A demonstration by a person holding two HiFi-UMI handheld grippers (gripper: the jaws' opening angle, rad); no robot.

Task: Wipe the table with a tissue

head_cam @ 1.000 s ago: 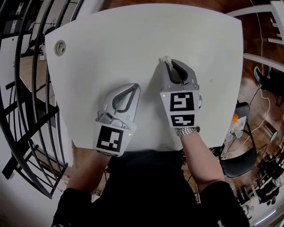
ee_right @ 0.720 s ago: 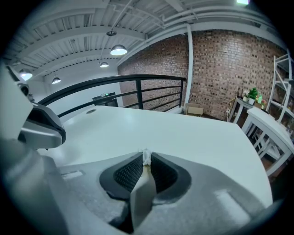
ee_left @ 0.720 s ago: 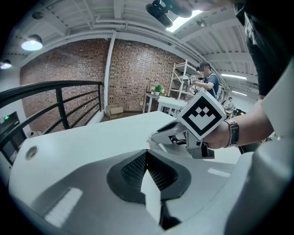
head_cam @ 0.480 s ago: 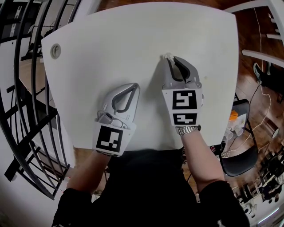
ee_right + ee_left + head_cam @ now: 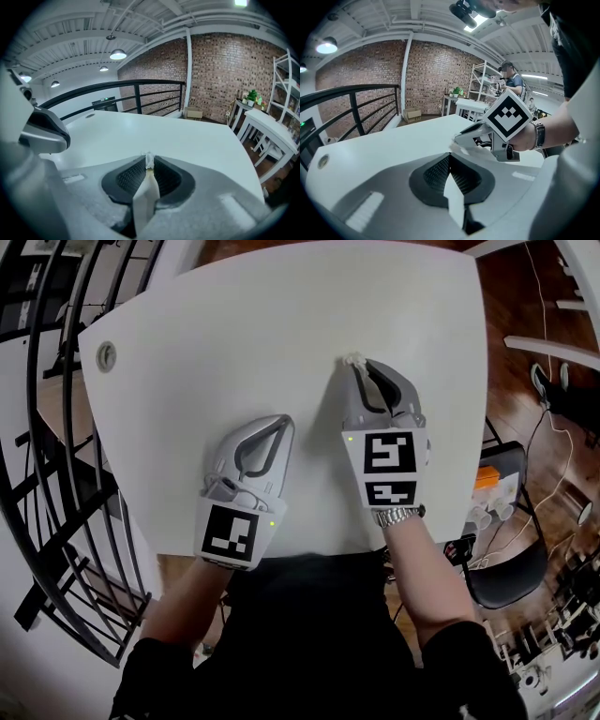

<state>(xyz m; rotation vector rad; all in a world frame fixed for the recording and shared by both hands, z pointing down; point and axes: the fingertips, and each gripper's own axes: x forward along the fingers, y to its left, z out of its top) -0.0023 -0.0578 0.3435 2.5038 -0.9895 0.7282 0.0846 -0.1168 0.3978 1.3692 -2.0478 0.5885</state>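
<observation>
Right tongs (image 5: pixel 359 369) pinch a tissue (image 5: pixel 149 161) at the tip, low against the tabletop (image 5: pixel 262 324) for wiping; left tongs (image 5: pixel 284 422) closed, empty.

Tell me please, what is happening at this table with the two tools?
A person at the white table holds a gripper in each hand. The right gripper is shut on a small piece of tissue, pinched at its tips and held down at the table's surface, about the middle of the table. The left gripper is shut with nothing in it and lies low over the table, nearer to the person.
</observation>
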